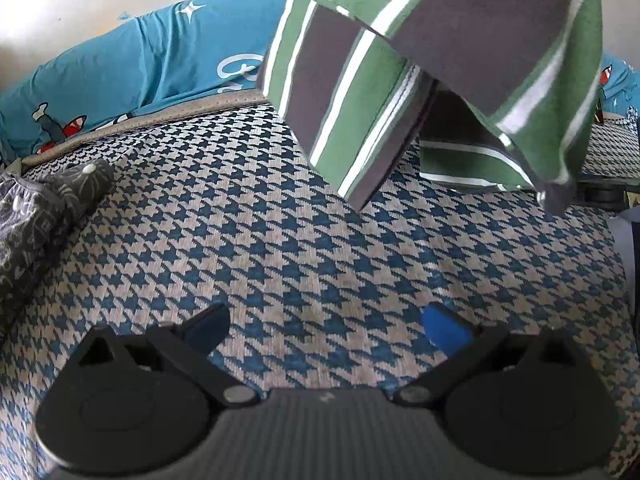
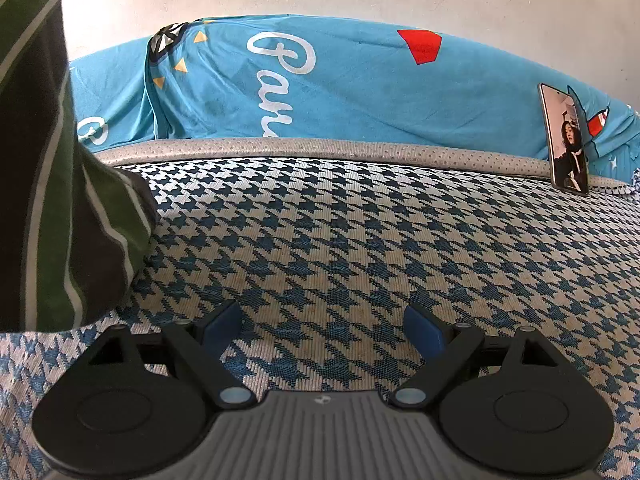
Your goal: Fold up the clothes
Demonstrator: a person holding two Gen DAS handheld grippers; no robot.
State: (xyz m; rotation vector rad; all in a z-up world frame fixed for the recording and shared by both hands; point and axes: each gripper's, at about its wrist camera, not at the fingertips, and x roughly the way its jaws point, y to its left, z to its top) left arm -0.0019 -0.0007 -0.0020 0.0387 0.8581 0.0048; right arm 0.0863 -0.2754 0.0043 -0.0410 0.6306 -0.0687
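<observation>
A green, grey and white striped garment (image 1: 420, 40) hangs down from the top of the left wrist view, and its lower folds reach the houndstooth mat (image 1: 280, 240). What holds it up is out of view. My left gripper (image 1: 324, 320) is open low over the mat, short of the garment, with nothing between its blue pads (image 1: 444, 328). In the right wrist view the same garment (image 2: 52, 180) fills the left edge and rests on the mat (image 2: 360, 240). My right gripper (image 2: 322, 316) is open to the right of it, with only mat between its fingers.
A blue printed quilt (image 2: 340, 88) lies bunched along the far edge against a pale wall. A phone (image 2: 566, 140) with a lit screen leans on the quilt at the right. A grey patterned cloth (image 1: 44, 208) lies at the left of the mat.
</observation>
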